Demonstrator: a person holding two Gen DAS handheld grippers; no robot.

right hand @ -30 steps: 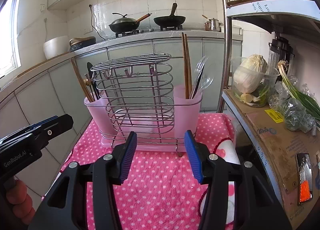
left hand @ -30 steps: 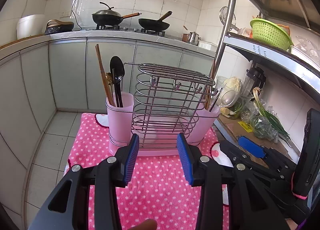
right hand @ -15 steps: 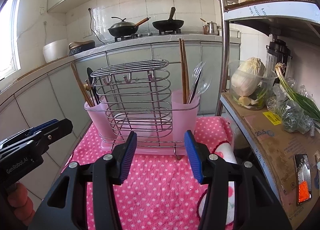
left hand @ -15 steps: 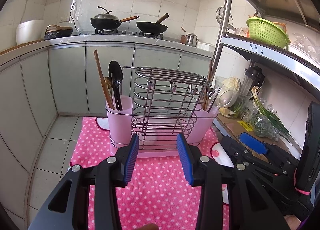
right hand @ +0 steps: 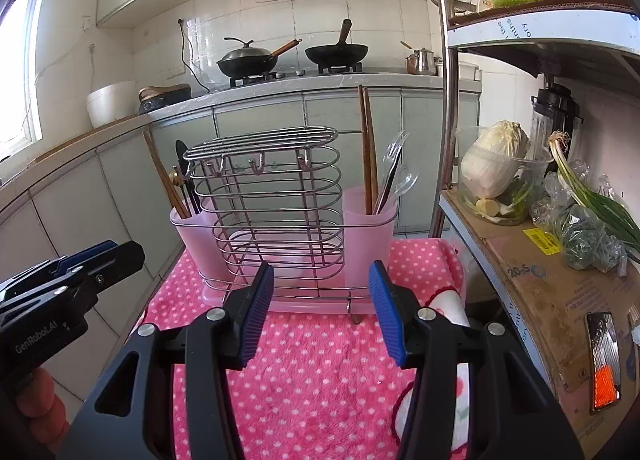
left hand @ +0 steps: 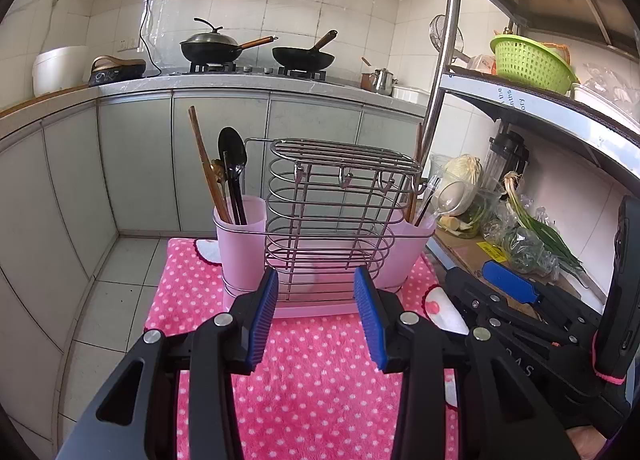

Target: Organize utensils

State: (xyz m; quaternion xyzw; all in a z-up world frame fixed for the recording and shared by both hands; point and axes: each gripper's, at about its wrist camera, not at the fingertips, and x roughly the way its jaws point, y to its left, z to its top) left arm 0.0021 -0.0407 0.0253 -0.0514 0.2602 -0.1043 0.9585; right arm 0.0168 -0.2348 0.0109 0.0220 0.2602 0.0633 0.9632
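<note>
Utensils (left hand: 230,176) already stand upright in the two pink cups of the wire rack (left hand: 340,216), and that rack is the landmark for everything here. Starting at the fingers: the left gripper (left hand: 316,316) has its blue pads (left hand: 262,320) parted with nothing between them, only pink dotted cloth (left hand: 316,380) showing through the gap, and it hovers just in front of the rack's lower front edge. The right gripper (right hand: 324,312) is likewise spread and empty, hanging just in front of the rack and a little toward its right cup (right hand: 366,236). Neither touches the rack or any utensil. Both point forward and somewhat downward at the rack, side by side, each visible at the edge of the other's view. Beyond them, the rack's left cup (left hand: 240,244) holds wooden chopsticks (left hand: 206,168), a black spoon (left hand: 232,152) and a small gold-coloured piece; the right cup holds more chopsticks (right hand: 367,148), a clear fork (right hand: 394,156) and a clear spoon (right hand: 406,180). The wire middle section of the rack looks empty. No loose utensil shows on the cloth around the rack. By my reading, the sorting is either finished or has not started on a re-sort between cups; the views alone do not settle which. A person's fingertips (right hand: 38,400) show low at the left edge of the right view, under the left gripper's body.
</note>
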